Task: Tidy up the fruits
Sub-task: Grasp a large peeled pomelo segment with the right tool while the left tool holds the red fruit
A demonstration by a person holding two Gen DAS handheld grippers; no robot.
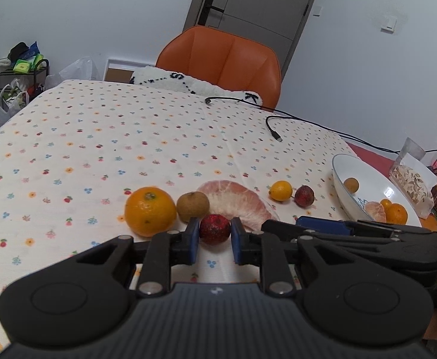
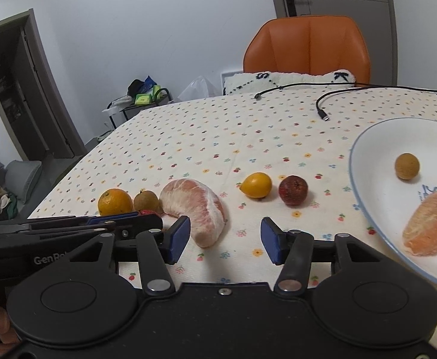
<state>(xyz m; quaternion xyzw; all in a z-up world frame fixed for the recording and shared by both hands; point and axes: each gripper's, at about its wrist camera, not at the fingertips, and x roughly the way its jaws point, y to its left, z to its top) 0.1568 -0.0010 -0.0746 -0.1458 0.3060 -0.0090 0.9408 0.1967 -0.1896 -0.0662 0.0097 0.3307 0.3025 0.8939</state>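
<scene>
— What sort of place is this?
— A home: beyond the jaws, a flowered tablecloth (image 1: pixel 128 137) covers the desk, with an orange chair (image 1: pixel 224 59), a door (image 1: pixel 248 6) and a cluttered rack (image 1: pixel 15 80) behind.

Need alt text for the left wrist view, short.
Left hand-held gripper is shut on a small red fruit on a floral tablecloth. Behind it lie an orange, a brown fruit and a pomelo segment.

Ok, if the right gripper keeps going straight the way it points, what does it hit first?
Probably bare tablecloth. The right gripper has the pomelo segment off its left finger; the yellow fruit lies further ahead.
</scene>
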